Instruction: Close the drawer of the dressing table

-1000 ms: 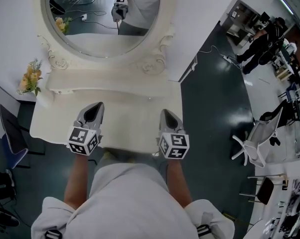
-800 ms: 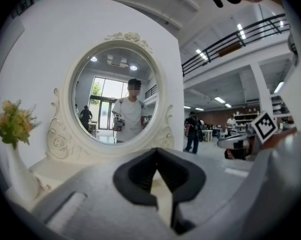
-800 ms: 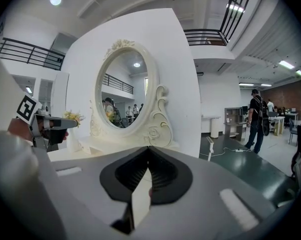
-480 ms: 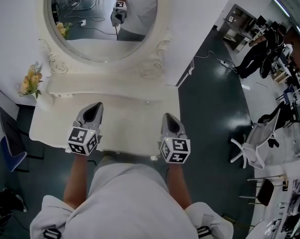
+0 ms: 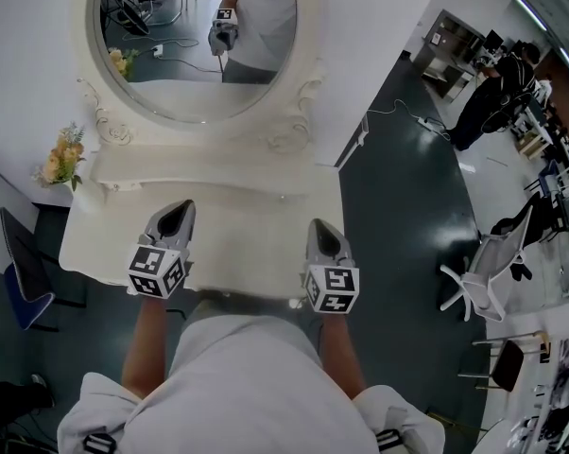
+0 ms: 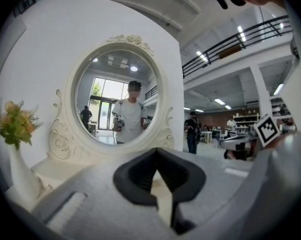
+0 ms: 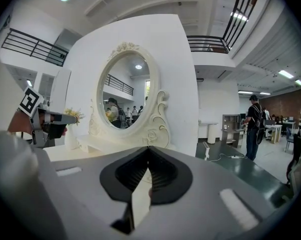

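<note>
Two grippers hang over the near edge of the dressing table (image 5: 256,218), one on each side of its middle.

Head view:
- The left gripper (image 5: 181,206) and right gripper (image 5: 320,225) both point toward the mirror (image 5: 190,55) at the far edge and are well apart.
- A thin darker strip runs under the near edge between them. I take it for the drawer (image 5: 247,298) front.
- It sits almost flush beneath the top, close to the person's body.
- From this steep angle I can't tell whether it is fully home or a sliver out, so the scene fits either.
- Flowers (image 5: 60,154) stand at the far left corner, clear of both hands.

Left gripper view:
- The jaws are clenched, tips meeting in a peak, with nothing caught between them.
- They are held about level and aimed at the mirror above the tabletop.

Right gripper view:
- Same here: the jaws are pressed together and empty.
- The other gripper shows off to the left.

Judgement: closed tips make a blunt nose for pushing a drawer front, which needs no grasp. Neither tip touches the drawer now.
</note>
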### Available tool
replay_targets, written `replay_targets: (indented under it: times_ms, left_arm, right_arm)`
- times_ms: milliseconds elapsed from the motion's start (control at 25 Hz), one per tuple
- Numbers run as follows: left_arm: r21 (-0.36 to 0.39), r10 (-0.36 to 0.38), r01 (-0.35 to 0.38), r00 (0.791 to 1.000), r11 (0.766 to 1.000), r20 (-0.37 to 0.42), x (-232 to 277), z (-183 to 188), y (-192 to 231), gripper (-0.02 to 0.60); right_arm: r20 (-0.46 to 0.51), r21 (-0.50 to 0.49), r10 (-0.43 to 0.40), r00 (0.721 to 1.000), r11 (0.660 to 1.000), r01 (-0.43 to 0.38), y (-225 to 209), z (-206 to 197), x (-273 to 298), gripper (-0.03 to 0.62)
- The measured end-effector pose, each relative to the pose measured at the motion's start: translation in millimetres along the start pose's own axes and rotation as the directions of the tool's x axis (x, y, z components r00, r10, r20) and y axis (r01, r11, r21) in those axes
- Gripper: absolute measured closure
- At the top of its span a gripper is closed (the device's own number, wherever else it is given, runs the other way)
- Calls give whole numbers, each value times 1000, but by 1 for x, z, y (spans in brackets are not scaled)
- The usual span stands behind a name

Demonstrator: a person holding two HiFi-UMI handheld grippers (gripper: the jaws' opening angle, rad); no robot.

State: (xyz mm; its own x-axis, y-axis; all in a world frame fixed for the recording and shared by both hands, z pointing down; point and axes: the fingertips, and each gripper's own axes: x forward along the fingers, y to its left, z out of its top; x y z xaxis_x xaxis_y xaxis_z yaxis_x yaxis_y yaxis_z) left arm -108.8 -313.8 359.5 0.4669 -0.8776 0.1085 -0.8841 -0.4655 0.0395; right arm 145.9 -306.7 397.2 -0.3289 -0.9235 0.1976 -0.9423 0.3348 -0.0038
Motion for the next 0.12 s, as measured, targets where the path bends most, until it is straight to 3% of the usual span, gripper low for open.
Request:
replay_targets:
  times_ms: [120]
  left_arm:
    - [3, -6, 6, 1000, 1000, -2, -1, -2, -5, 583]
  right_arm:
    - [-6, 14, -1, 1000, 1000, 1, -1, -3, -2, 592]
